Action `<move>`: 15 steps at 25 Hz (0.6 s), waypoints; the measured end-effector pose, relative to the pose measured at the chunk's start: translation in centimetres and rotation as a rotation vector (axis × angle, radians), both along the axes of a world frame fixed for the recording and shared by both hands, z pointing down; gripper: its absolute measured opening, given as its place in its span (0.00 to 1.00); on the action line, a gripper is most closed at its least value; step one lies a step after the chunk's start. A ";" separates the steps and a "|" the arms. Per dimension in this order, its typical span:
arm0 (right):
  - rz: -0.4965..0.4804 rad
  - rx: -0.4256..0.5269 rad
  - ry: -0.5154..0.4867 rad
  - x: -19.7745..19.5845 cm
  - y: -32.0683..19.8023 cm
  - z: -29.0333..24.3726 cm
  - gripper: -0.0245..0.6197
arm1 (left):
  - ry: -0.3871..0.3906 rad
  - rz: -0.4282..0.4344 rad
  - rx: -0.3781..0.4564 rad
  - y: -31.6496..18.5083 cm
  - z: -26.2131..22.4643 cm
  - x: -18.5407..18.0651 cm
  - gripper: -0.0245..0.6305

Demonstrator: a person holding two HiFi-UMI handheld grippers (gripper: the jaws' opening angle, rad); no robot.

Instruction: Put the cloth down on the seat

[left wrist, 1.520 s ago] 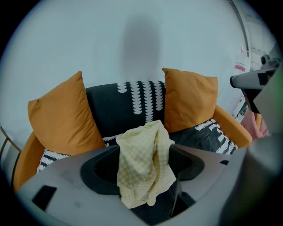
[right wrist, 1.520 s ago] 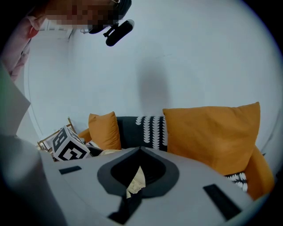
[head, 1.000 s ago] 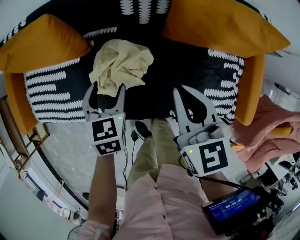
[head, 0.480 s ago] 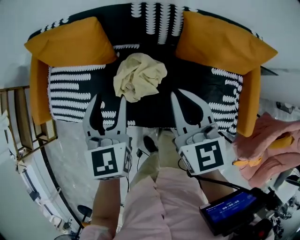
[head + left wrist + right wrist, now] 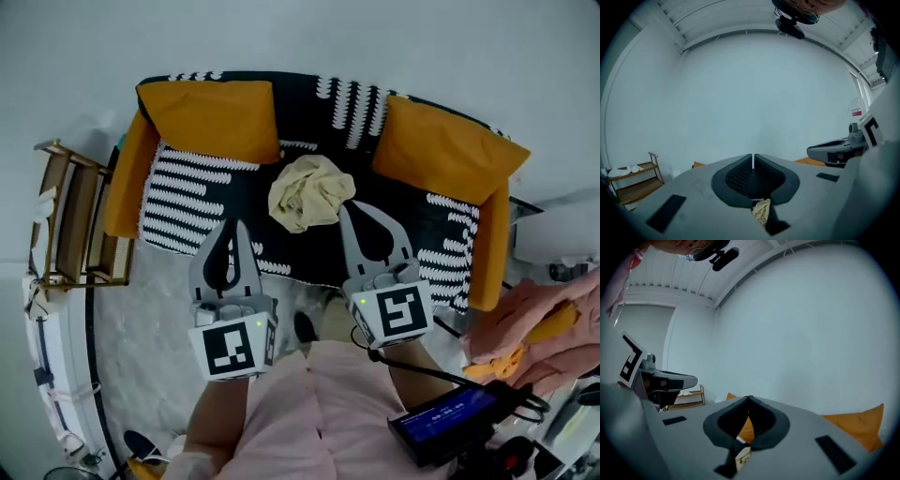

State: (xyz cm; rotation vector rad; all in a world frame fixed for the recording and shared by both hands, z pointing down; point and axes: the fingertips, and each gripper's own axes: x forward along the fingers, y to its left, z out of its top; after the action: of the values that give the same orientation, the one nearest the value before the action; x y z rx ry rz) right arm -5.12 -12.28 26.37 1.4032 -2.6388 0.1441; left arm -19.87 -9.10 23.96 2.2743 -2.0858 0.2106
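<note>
The cream cloth [image 5: 311,192] lies crumpled in the middle of the seat of a black-and-white patterned sofa [image 5: 192,183], with nothing holding it. My left gripper [image 5: 232,225] hangs in front of the seat edge, short of the cloth, shut and empty. To its right my right gripper [image 5: 349,207] is also shut and empty, its tip just right of the cloth. In the left gripper view the left gripper [image 5: 753,157] has its jaws together, and a scrap of the cloth [image 5: 761,211] shows below them. The right gripper view shows the right gripper [image 5: 749,399] with its jaws meeting.
Two orange cushions [image 5: 211,117] [image 5: 441,150] lean on the sofa back. A wooden rack [image 5: 70,220] stands left of the sofa. A pink fabric pile [image 5: 553,319] lies at the right. A device with a blue screen [image 5: 450,422] hangs at the person's waist.
Both grippers have drawn back from the sofa, and the view now takes in the whole sofa. The left gripper, open by the cloth before, has shut. The cloth stays on the seat.
</note>
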 end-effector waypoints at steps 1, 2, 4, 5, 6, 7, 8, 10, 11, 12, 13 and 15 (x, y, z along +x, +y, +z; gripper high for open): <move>-0.007 0.025 0.001 -0.5 0.0 -1.0 0.04 | -0.003 -0.007 0.020 0.3 -0.8 -0.3 0.08; -0.013 0.044 0.003 -0.9 0.3 -1.9 0.04 | -0.006 -0.013 0.035 0.7 -1.6 -0.5 0.08; -0.022 0.066 0.007 -1.7 1.4 -3.4 0.04 | -0.008 -0.024 0.054 2.0 -3.0 -1.0 0.08; -0.024 0.078 0.010 -2.1 2.2 -4.2 0.04 | -0.008 -0.026 0.066 2.9 -3.7 -1.3 0.08; -0.025 0.094 0.013 -2.5 3.2 -5.1 0.04 | -0.007 -0.025 0.081 3.9 -4.5 -1.5 0.08; -0.026 0.110 0.015 -2.9 4.2 -6.0 0.04 | -0.007 -0.023 0.096 4.9 -5.2 -1.7 0.08; -0.026 0.126 0.016 -3.2 5.0 -6.8 0.04 | -0.006 -0.022 0.109 5.8 -5.8 -1.9 0.08; -0.027 0.146 0.017 -3.3 5.4 -7.5 0.04 | -0.001 -0.025 0.126 6.3 -6.4 -2.0 0.08; -0.029 0.153 0.019 -3.3 5.2 -7.6 0.04 | 0.002 -0.026 0.132 6.2 -6.4 -1.8 0.08; -0.033 0.160 0.022 -3.3 5.1 -7.6 0.04 | 0.004 -0.027 0.138 6.1 -6.5 -1.8 0.08; -0.035 0.169 0.025 -3.3 5.2 -7.8 0.04 | 0.007 -0.027 0.145 6.2 -6.7 -1.8 0.08; -0.035 0.201 0.029 -3.5 5.6 -8.7 0.04 | 0.013 -0.023 0.160 6.6 -7.4 -2.0 0.08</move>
State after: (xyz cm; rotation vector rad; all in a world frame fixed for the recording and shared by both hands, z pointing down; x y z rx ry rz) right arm -8.65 -6.71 17.70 1.4029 -2.7155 -0.1485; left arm -21.91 -2.47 16.53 2.3288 -2.1955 0.0287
